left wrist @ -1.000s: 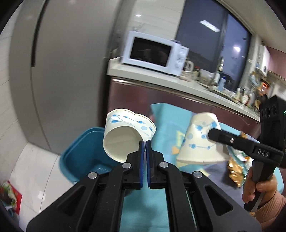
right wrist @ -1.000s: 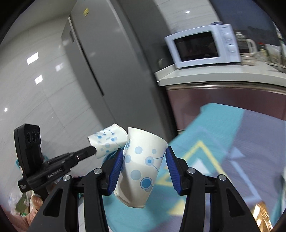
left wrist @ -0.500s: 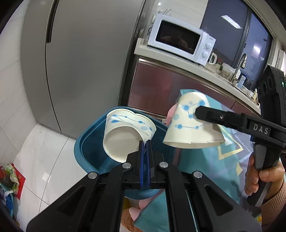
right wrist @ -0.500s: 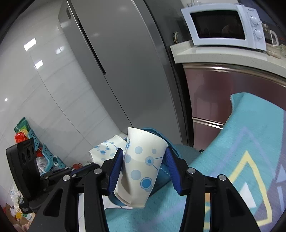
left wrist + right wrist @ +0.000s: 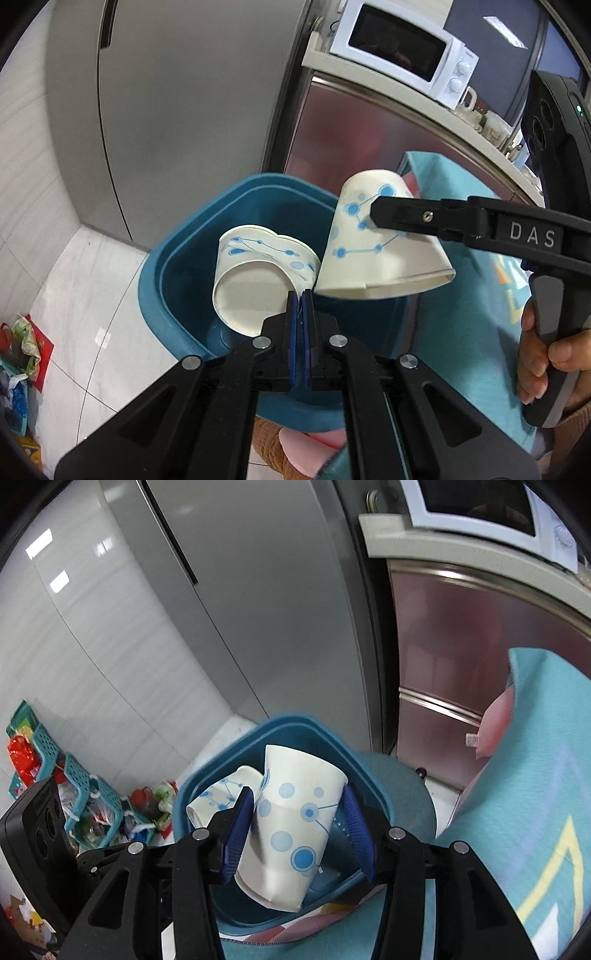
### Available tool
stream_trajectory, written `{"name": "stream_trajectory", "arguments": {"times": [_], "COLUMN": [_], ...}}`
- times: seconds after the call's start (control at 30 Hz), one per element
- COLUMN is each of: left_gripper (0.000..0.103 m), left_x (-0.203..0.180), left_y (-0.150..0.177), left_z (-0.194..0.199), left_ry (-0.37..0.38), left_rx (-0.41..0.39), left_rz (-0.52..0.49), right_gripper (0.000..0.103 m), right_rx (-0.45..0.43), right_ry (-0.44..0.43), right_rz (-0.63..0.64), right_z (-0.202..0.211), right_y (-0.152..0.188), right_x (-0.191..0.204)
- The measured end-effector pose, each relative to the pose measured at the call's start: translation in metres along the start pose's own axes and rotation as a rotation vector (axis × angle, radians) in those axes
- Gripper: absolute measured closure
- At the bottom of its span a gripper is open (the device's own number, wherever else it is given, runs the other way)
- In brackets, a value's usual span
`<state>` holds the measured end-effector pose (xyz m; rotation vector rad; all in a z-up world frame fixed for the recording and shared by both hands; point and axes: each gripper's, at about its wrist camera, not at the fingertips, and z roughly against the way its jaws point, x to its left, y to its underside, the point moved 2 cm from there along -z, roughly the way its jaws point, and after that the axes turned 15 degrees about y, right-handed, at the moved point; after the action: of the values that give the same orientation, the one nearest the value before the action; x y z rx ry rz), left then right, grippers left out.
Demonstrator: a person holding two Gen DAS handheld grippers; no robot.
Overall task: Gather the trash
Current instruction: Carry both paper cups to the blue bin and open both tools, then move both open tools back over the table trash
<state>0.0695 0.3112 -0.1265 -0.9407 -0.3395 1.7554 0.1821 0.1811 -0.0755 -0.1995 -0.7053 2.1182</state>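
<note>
In the left wrist view, the rim of a white paper cup with blue dots (image 5: 258, 273) is pinched between the closed pads of the left hand-held gripper (image 5: 301, 314), above a blue plastic bin (image 5: 173, 258). A second dotted paper cup (image 5: 373, 251) (tilted, mouth downward) is seen beside it, touching it.

In the right wrist view, that second cup (image 5: 291, 827) is clamped across its body by the right hand-held gripper (image 5: 301, 830), over the bin (image 5: 295, 723), next to a teal patterned cloth (image 5: 535, 812).
</note>
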Motion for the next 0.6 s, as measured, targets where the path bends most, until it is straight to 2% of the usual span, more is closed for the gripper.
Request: {"name": "stream_trajectory", "arguments": {"times": [0.13, 0.23, 0.4, 0.5, 0.57, 0.6], "left_gripper": [0.100, 0.092, 0.088, 0.074, 0.060, 0.059], "left_x": [0.004, 0.006, 0.000, -0.018, -0.031, -0.043], "left_y": [-0.001, -0.001, -0.005, -0.008, -0.011, -0.013], "left_z": [-0.018, -0.027, -0.029, -0.013, -0.003, 0.003], "left_ry": [0.005, -0.010, -0.016, -0.012, 0.011, 0.035], "left_rx": [0.030, 0.040, 0.029, -0.030, -0.058, -0.081], "left_rz": [0.015, 0.030, 0.036, -0.015, -0.043, -0.066], "right_gripper": [0.050, 0.047, 0.047, 0.047, 0.047, 0.047], "right_rx": [0.040, 0.032, 0.005, -0.026, -0.067, -0.092], "right_ry": [-0.003, -0.006, -0.015, -0.031, -0.049, -0.053], "right_rz": [-0.010, -0.023, -0.044, -0.059, -0.068, -0.070], "right_z": [-0.007, -0.006, 0.006, 0.023, 0.046, 0.060], "right_y": [0.000, -0.001, 0.004, 0.008, 0.015, 0.020], "right_x": [0.000, -0.003, -0.009, -0.016, -0.023, -0.026]}}
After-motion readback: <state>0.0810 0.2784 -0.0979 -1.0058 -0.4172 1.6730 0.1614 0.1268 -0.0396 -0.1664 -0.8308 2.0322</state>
